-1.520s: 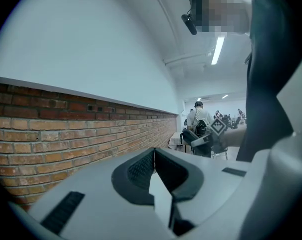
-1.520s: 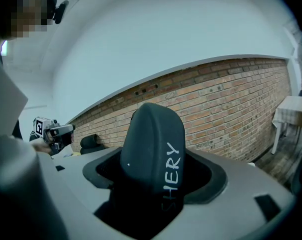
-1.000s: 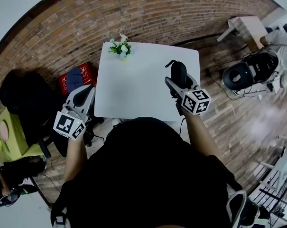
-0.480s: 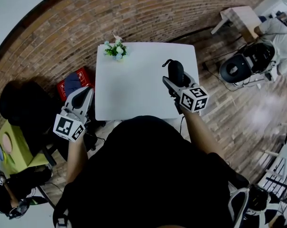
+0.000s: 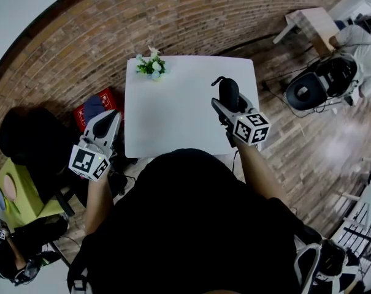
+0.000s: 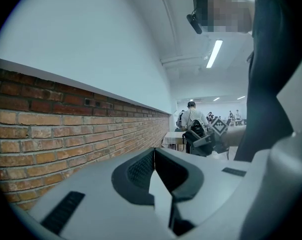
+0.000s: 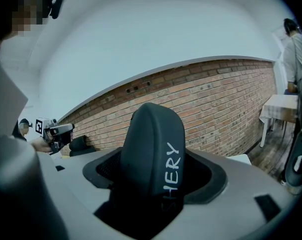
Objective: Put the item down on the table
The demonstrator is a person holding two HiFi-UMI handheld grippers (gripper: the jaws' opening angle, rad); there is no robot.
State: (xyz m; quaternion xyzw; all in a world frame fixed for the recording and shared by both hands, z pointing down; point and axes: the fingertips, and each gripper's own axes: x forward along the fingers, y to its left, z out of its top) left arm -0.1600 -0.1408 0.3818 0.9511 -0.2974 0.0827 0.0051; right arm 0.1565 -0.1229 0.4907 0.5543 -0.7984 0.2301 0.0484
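The right tongs [image 5: 224,105] grip a black item [image 7: 153,149] over the white table [image 5: 173,124]. The left tongs [image 5: 108,121] are closed and empty, off the table's edge. Flowers [image 5: 151,66] stand at its far corner.

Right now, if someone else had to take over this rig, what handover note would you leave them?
Left hand-held gripper: jaws together, nothing between them, held off the left edge of the white table.
Right hand-held gripper: shut on the black item, which has white lettering. In the head view it sits over the table's right side.
Done: the item is gripped and brought over the table.
Left: it does not look set down yet. Lower it onto a bare part of the table, then open the jaws.
The flower pot is at the far left corner, away from the item.
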